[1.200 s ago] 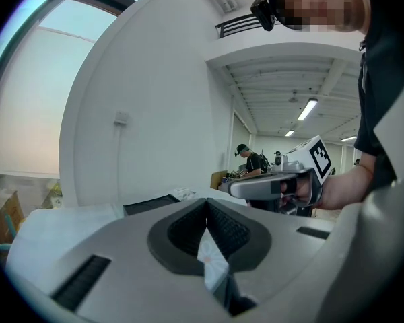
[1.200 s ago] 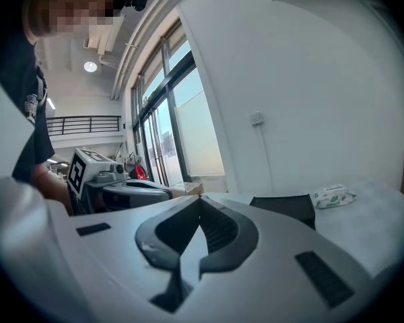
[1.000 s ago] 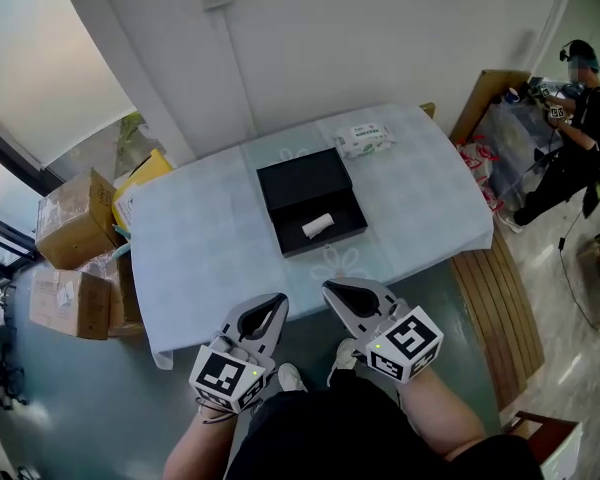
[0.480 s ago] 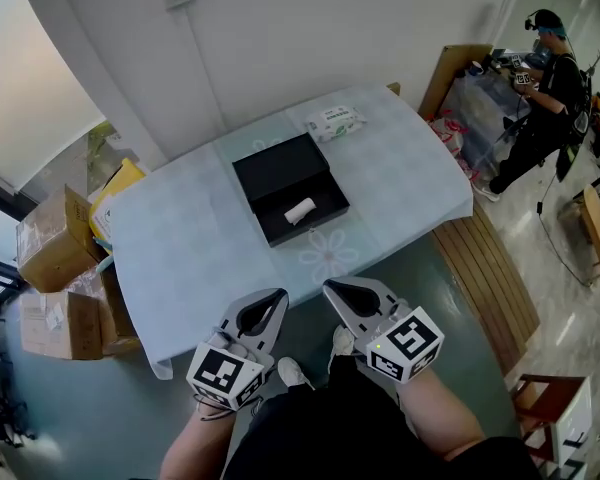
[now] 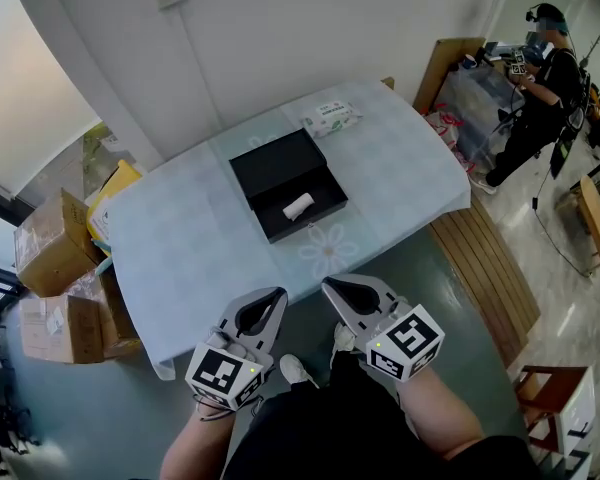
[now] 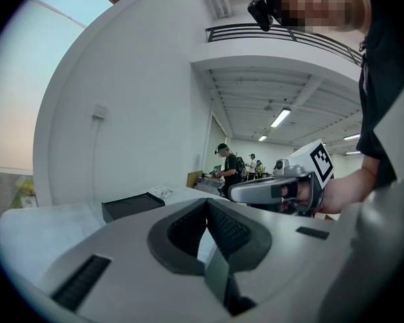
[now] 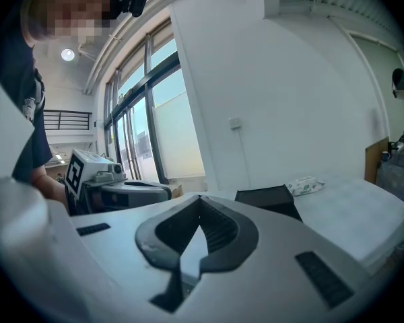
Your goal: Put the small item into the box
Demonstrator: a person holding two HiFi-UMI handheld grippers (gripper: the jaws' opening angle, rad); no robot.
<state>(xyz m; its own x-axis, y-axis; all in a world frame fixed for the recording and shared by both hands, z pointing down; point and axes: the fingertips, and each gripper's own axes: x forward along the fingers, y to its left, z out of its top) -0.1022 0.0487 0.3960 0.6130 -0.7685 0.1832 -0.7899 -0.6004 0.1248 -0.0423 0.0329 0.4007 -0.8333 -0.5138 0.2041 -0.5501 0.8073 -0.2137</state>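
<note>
An open black box lies on the pale blue table, its lid laid flat behind it. A small white roll rests inside the box. Both grippers are held low in front of my body, short of the table's near edge and well apart from the box. My left gripper is shut with nothing in it, its tips meeting. My right gripper is likewise shut and empty. The box shows far ahead in the left gripper view and the right gripper view.
A pack of wipes lies behind the box near the table's far edge. Cardboard boxes are stacked on the floor at the left. A slatted wooden bench runs along the table's right side. A person stands at the far right.
The head view has swung a little, so the table and box now sit slightly further left and up. Both grippers stay in the same place, shut.
</note>
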